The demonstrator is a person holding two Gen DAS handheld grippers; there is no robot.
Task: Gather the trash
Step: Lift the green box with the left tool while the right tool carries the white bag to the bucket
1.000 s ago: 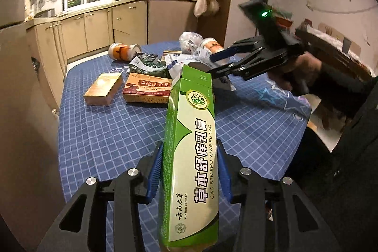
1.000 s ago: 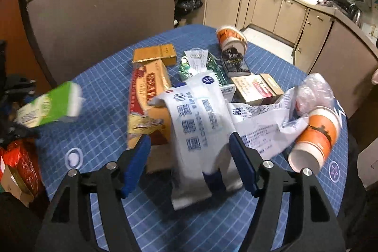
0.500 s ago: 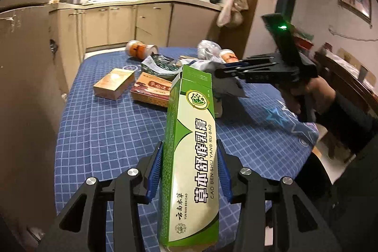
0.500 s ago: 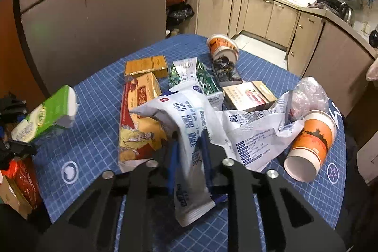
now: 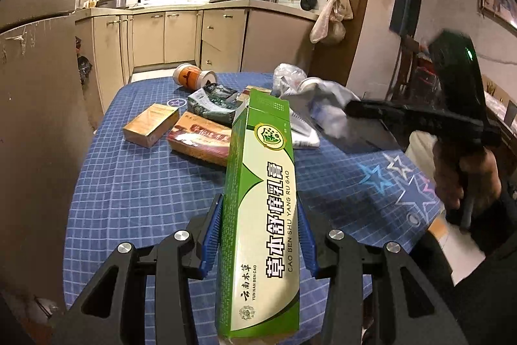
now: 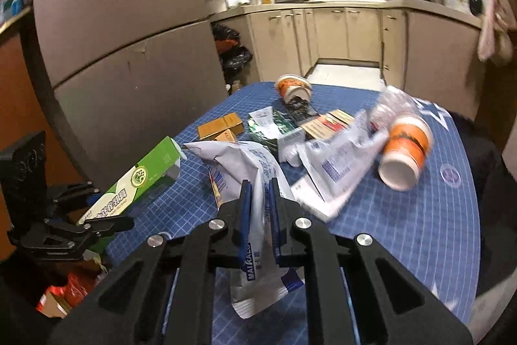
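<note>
The left gripper is clamped on the green carton, its blue pads pressing the two long side faces just below mid-length. The carton stands near upright above the near edge of the table, clear of the blue checked cloth. It appears to be a light, empty cardboard sleeve: the top flap hangs open. Stiff along its length, it will crush across its width under a hard squeeze, so a moderate grip on the long faces, as now, is the correct hold.

The right gripper has its jaws drawn narrow on the white pouch, pinching a fold of the film partway down. The pouch is lifted off the table; its lower end dangles free below the jaws. It is soft, limp and probably slick plastic film, nearly weightless, and it will swing and may slide out if pinched on a single thin layer. Gathering a doubled fold gives the safer hold.

A second white pouch lies crumpled on the cloth just beside an orange paper cup tipped on its side; motion blur makes it unclear whether the two pouches touch. Another cup, flat cartons and a dark foil packet remain on the table, all light and rigid enough to take by their edges.
</note>
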